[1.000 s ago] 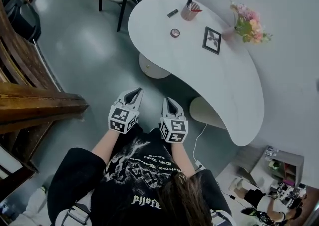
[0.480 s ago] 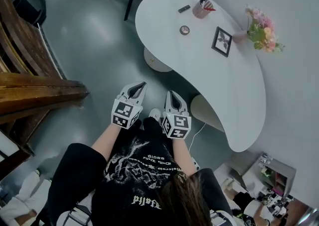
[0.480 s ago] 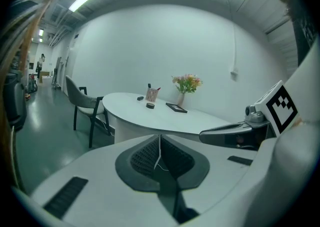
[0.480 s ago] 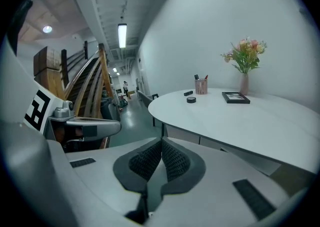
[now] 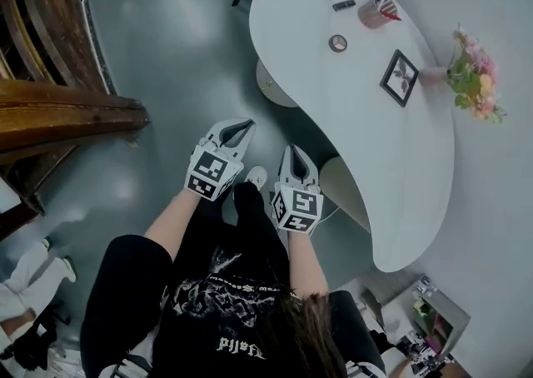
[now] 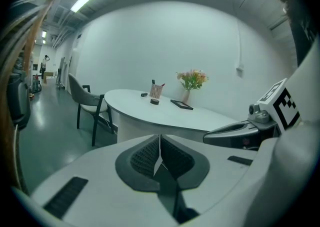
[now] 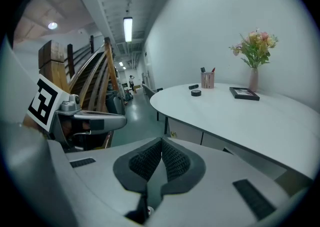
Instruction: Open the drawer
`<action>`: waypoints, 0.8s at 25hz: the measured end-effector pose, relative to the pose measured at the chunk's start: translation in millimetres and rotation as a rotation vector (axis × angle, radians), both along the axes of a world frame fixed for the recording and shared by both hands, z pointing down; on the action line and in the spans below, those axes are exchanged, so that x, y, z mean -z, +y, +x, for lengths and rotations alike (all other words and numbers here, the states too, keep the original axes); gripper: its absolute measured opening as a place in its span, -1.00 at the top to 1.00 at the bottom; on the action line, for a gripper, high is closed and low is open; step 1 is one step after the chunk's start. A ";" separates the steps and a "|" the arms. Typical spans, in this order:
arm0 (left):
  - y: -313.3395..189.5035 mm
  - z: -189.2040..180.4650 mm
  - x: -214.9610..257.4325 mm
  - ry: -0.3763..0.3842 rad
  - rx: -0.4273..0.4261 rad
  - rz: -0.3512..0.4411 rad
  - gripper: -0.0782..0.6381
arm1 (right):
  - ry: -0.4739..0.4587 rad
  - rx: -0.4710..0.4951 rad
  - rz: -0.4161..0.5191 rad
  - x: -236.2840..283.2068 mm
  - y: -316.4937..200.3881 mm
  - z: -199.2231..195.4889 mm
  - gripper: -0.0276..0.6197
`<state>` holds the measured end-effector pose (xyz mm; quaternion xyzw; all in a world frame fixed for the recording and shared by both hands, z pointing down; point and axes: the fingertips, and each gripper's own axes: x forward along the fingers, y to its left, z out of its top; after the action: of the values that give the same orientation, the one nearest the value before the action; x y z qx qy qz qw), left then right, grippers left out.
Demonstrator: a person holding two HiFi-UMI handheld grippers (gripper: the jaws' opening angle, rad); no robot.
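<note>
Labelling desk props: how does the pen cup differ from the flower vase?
The pen cup is short and wide; the vase is tall and slim. The cup holds pens; the vase holds pink and orange flowers. The cup stands near the small round roll; the vase stands by the picture frame. Both stand upright on the white table.

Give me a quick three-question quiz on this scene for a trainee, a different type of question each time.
1. True or false: the left gripper and the right gripper both have their fingers closed, with nothing between them.
2. Which thing is nearest the flowers? A picture frame; B pen cup; C chair.
3. On which side of the person does the wooden staircase stand?
Key: 1 true; 2 A; 3 the left.
</note>
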<state>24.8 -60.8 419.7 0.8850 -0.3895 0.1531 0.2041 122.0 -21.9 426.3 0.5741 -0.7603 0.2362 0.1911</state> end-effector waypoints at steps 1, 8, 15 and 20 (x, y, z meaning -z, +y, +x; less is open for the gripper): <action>-3.6 0.5 -3.4 0.001 0.002 0.005 0.70 | 0.005 0.008 0.003 -1.9 -2.0 0.6 0.84; -28.0 6.2 -24.3 0.022 0.028 0.046 0.70 | -0.047 -0.036 -0.011 -25.7 -23.3 7.0 0.84; -41.4 10.3 -55.7 0.027 0.020 0.055 0.70 | -0.026 -0.025 0.015 -50.8 -45.6 -7.1 0.84; -54.6 6.6 -81.2 0.035 0.034 0.060 0.70 | -0.021 -0.038 0.036 -72.3 -60.7 -9.1 0.84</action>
<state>31.5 -115.4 501.0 0.8866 -0.4051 0.1224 0.1867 112.9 -82.6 498.6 0.5893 -0.7554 0.2319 0.1683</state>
